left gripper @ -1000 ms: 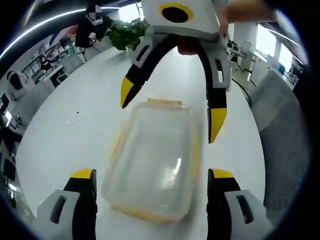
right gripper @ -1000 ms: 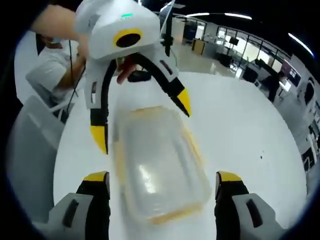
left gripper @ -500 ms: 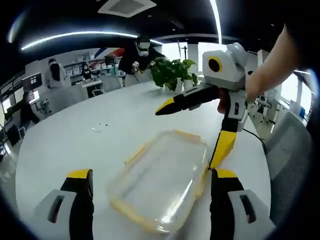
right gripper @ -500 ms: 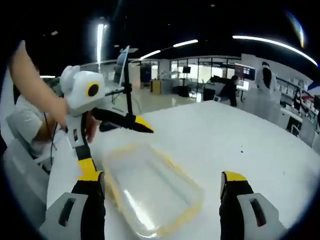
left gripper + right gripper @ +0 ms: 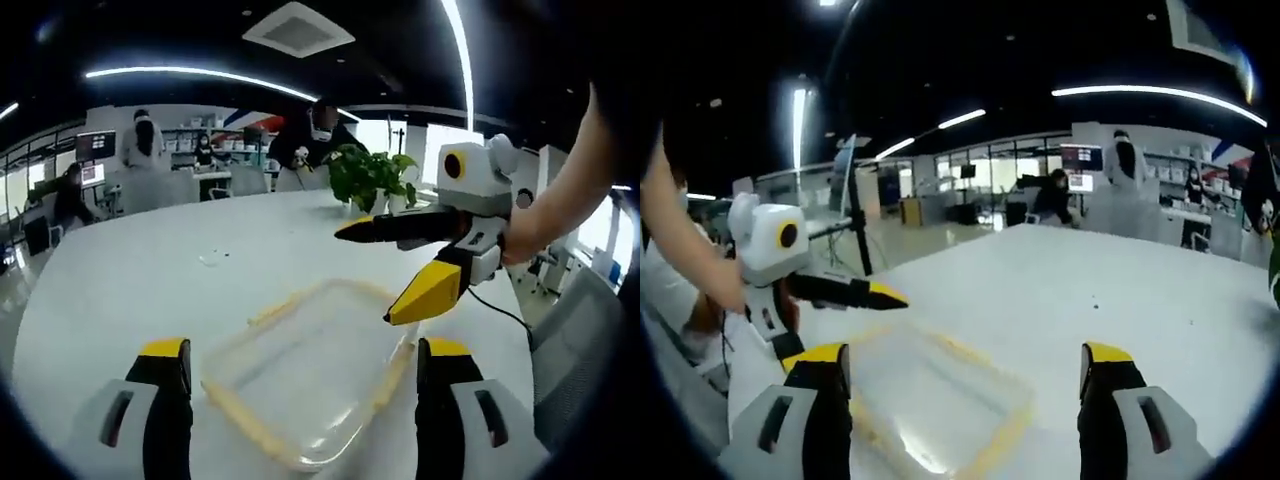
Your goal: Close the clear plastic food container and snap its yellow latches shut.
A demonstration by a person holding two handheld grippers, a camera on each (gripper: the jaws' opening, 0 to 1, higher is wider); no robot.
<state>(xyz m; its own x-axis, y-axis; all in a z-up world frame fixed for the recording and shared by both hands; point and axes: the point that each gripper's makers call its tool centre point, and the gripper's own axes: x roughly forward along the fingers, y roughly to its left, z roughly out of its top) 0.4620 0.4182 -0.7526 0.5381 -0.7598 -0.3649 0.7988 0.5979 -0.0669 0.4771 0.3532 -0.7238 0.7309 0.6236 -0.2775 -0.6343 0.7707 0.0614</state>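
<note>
White table [image 5: 130, 290], one clear container [image 5: 310, 370], two grippers [image 5: 300, 395] [image 5: 965, 395], fingers spread.

Container [image 5: 315, 375] on table [image 5: 120, 290], between both grippers; plant [image 5: 372, 178] behind.

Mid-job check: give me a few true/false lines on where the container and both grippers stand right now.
1. The clear container lies on the white table. True.
2. The right gripper is clamped on the container. False: its jaws are spread apart above the container's far end, holding nothing.
3. The left gripper is open. True.
4. A potted plant stands on the table beyond the container. True.
5. A red mug sits inside the container. False: the container looks empty.
</note>
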